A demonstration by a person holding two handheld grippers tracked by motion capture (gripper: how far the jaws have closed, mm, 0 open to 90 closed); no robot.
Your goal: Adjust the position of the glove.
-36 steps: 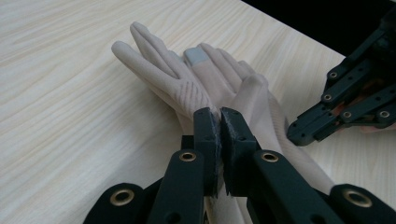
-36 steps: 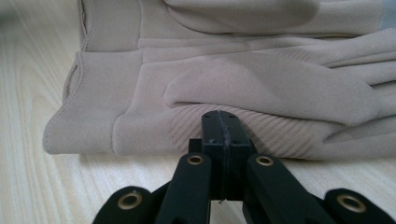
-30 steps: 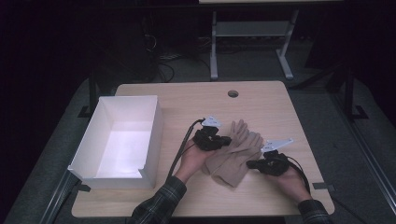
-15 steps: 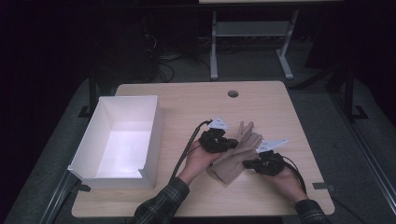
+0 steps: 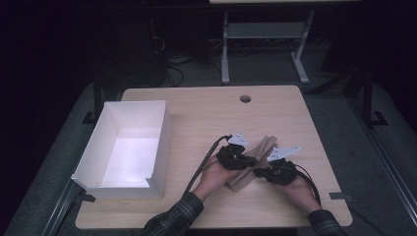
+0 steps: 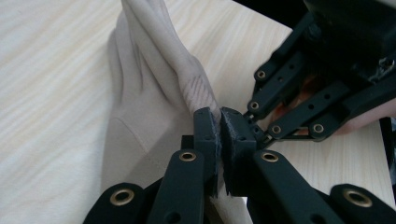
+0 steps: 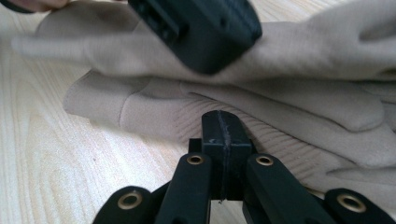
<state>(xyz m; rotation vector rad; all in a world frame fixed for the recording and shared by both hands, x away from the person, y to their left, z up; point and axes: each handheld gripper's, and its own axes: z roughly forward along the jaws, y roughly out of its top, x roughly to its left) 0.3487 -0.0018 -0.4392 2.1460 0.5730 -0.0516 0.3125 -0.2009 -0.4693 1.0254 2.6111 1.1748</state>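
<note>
At the lower right of the table (image 5: pixel 196 105), my left claw (image 5: pixel 246 161) pinches a fold of the beige glove (image 5: pixel 260 147), its jaws nearly together with the knit caught between them, plain in the left gripper view (image 6: pixel 218 122). Over the last second that claw has carried the fabric toward the right of the frame, and the glove that lay spread wide a moment back is now gathered into a narrower strip. I judge the fold is halfway made: one side is drawn over the other and wants laying flat. My right claw (image 5: pixel 263 172) is closed tight, pad against pad, pressing down on the glove's near edge (image 7: pixel 223 122); whether a thin layer is nipped there I cannot tell. The glove's long axis runs on a slant, from lower left up to upper right of the high view, fingers toward the far edge. The white box (image 5: pixel 93 157) waits at mid-left.
</note>
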